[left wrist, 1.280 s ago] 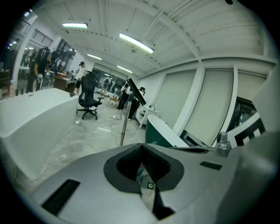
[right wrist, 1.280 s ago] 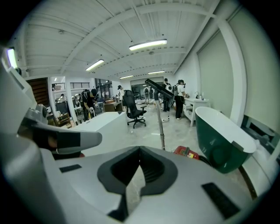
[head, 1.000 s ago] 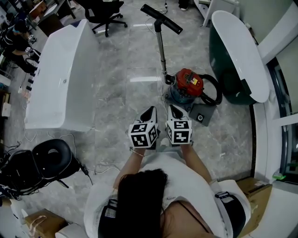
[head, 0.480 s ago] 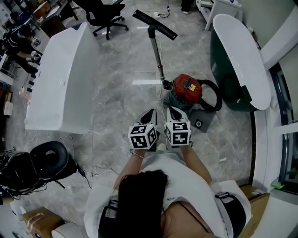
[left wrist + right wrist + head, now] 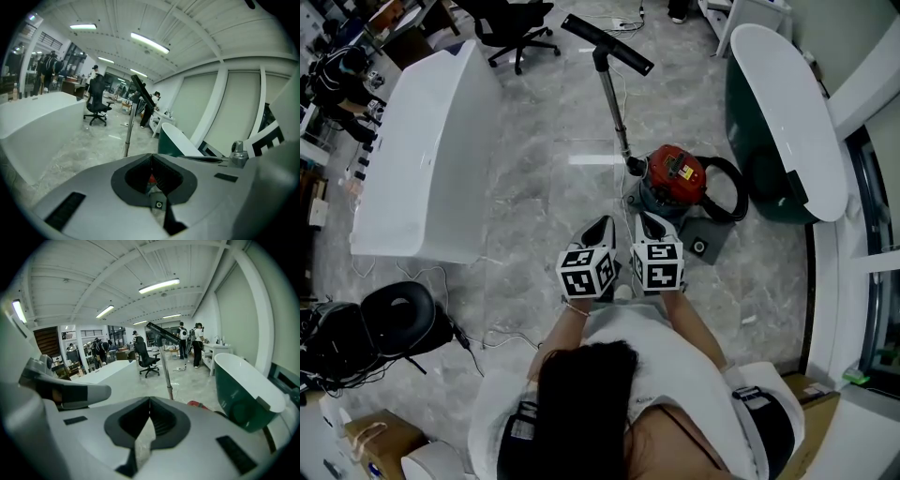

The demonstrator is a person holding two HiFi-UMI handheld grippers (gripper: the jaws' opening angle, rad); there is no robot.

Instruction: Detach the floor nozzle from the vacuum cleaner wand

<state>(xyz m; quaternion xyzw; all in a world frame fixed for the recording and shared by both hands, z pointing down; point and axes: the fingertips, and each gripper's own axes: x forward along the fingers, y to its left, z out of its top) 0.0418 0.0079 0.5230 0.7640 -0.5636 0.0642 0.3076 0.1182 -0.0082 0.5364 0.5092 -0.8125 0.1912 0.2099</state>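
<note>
The red canister vacuum [image 5: 672, 176] sits on the marble floor. Its metal wand [image 5: 614, 108] rises upright from it, with the black floor nozzle [image 5: 607, 44] on the upper end. My left gripper [image 5: 604, 223] and right gripper [image 5: 647, 219] are side by side just short of the canister, both shut and empty, touching nothing. The left gripper view has the wand [image 5: 127, 136] and nozzle [image 5: 140, 91] beyond my closed left gripper [image 5: 151, 156]. Past my closed right gripper [image 5: 149, 399], the right gripper view shows the wand [image 5: 166, 373], the nozzle [image 5: 161, 333] and the canister [image 5: 199, 405].
A white bathtub [image 5: 422, 141] stands at the left, a green and white bathtub [image 5: 778, 112] at the right. A black hose [image 5: 727, 192] and a dark square plate [image 5: 705, 246] lie by the canister. An office chair [image 5: 511, 23] is behind; a black round seat [image 5: 398, 319] and cables lie near left.
Both grippers have drifted a little toward the vacuum, still shut and side by side. The head view has shifted slightly; nothing has been touched.
</note>
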